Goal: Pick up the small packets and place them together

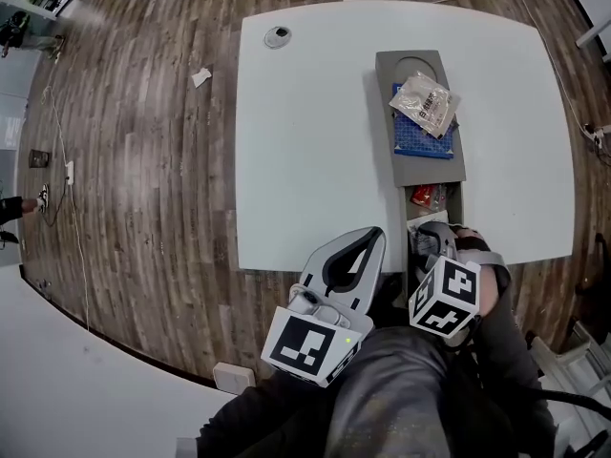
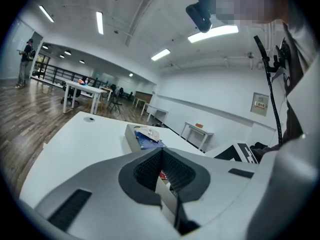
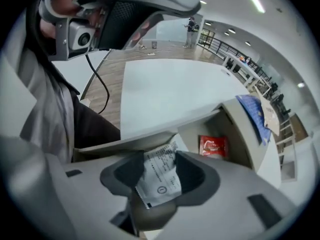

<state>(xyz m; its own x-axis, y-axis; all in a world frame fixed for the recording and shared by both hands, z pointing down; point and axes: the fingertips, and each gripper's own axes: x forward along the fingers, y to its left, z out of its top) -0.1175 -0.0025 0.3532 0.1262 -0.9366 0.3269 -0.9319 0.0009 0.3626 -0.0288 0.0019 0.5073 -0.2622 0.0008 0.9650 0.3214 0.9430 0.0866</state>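
White packet (image 3: 160,176) lies in the near end of the box (image 3: 237,129), just short of the red packet (image 3: 213,146). My right gripper (image 3: 160,159) points steeply down over it, jaws spread and straddling it, pads not clearly biting. I judge the clean move is to hold the jaws wide and lift straight out so nothing drags it away from the red one, as two more packets (image 1: 425,108) sit on the box top. Left gripper (image 2: 163,151) hangs by the near table (image 1: 305,141) edge, jaws pressed together, empty.
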